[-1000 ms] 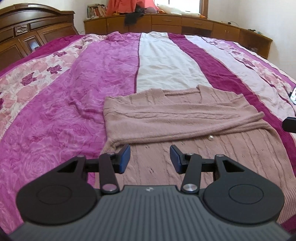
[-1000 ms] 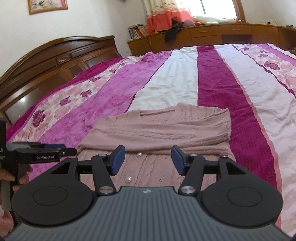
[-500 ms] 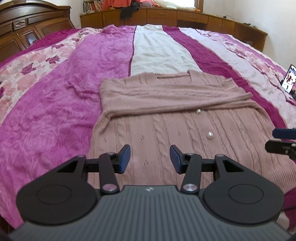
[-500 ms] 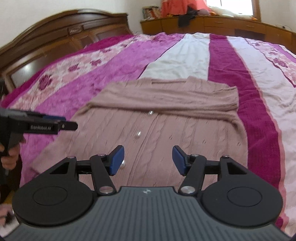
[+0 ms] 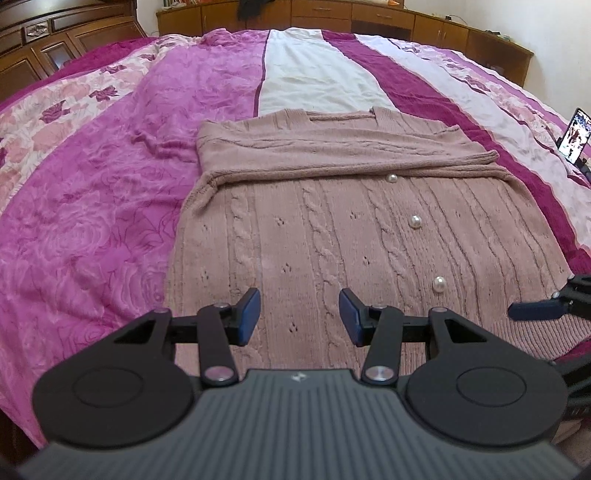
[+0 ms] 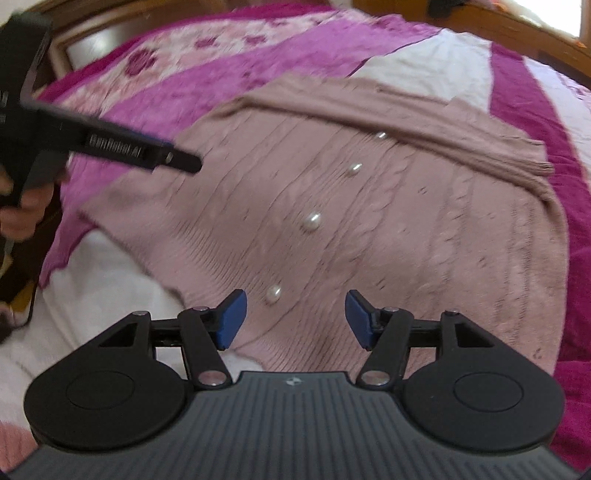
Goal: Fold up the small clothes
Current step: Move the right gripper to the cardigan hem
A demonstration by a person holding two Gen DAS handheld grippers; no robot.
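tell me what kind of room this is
Most likely a bedroom in a home: a bed under a pink and magenta striped bedspread, a dark wooden headboard, and a low wooden cabinet along the far wall.

Dusty-pink cable-knit cardigan (image 5: 332, 229) with pearl buttons lies flat, both sleeves folded across its chest

cardigan (image 5: 332, 229) on bed (image 5: 92, 221), phone (image 5: 574, 134) right

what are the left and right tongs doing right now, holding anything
Left tongs: open, holding nothing, over the cardigan.
Right tongs: open, holding nothing, over the cardigan's hem end.
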